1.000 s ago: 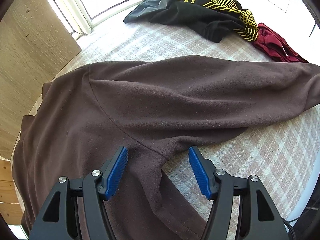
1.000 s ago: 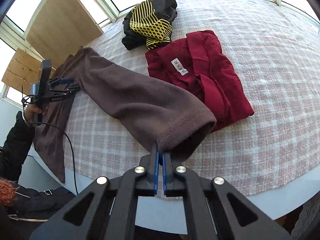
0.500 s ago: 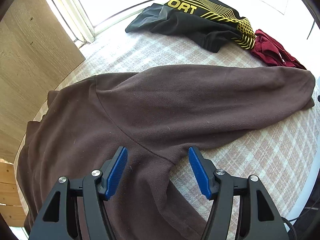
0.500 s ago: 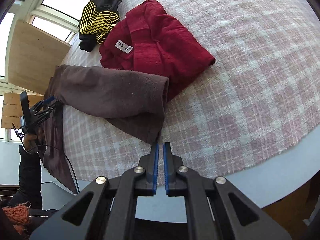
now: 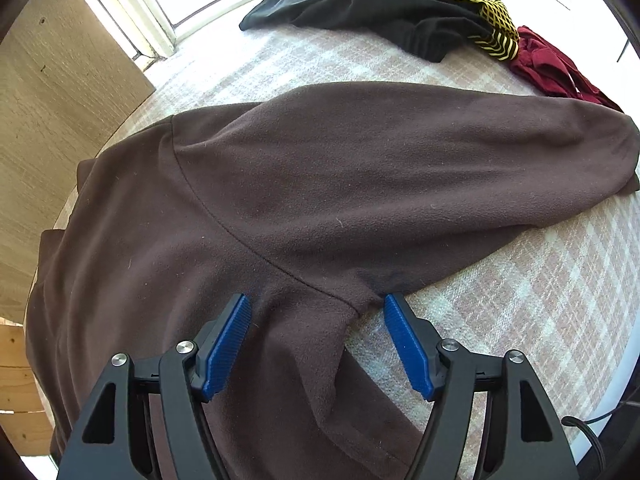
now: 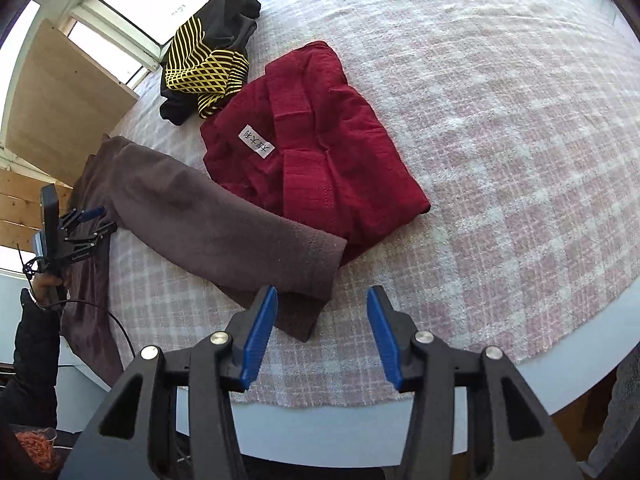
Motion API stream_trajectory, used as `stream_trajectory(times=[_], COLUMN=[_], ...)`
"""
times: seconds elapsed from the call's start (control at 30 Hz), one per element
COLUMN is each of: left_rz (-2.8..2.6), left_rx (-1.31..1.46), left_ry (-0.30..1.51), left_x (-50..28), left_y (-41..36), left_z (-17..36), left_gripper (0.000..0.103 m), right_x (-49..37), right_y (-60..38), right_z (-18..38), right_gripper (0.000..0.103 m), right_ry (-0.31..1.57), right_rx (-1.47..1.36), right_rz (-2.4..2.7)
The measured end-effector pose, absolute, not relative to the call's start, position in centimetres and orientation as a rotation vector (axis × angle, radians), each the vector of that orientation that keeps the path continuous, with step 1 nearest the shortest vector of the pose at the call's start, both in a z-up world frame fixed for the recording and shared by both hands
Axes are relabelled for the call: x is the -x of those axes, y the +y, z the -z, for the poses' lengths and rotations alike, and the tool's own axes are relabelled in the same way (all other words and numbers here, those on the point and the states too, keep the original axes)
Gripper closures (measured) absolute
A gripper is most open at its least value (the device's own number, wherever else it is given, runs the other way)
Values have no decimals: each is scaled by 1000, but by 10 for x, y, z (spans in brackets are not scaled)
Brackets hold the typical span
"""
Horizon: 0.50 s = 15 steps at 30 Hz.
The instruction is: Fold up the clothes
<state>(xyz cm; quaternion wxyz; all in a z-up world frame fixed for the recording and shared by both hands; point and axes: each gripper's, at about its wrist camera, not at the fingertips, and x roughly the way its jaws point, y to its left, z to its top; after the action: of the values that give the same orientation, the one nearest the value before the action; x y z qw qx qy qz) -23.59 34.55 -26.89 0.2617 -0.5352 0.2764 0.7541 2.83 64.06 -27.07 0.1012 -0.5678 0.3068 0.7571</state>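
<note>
From the left wrist, the left gripper (image 5: 316, 334) hovers with jaws spread, having just widened, astride the armpit of the brown fleece (image 5: 280, 184) near the table's (image 5: 540, 300) front edge.

From the right wrist, the right gripper (image 6: 322, 328) has just been opening; released, the sleeve cuff (image 6: 316, 264) lies beside the red garment (image 6: 320, 140).

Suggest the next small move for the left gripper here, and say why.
Probably lower and close the left gripper on the brown fleece at the underarm seam: its jaws stand open astride that spot. The right gripper has just been opening, and the sleeve cuff lies flat on the checked tablecloth.
</note>
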Motion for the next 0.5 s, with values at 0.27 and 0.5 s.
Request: stream_trajectory(times=[0.27, 0.5], left_rz=[-2019, -2018], left_rx=[1382, 1395], left_ry=[773, 797], left_x=[211, 219], left_y=[354, 357], left_z=[254, 258], left_gripper=[36, 36], right_x=[-39, -28], right_y=[614, 600], right_z=[301, 298], right_gripper=[56, 87], right_ry=[964, 956], right_rx=[1694, 1678], right_rz=[-2292, -2378])
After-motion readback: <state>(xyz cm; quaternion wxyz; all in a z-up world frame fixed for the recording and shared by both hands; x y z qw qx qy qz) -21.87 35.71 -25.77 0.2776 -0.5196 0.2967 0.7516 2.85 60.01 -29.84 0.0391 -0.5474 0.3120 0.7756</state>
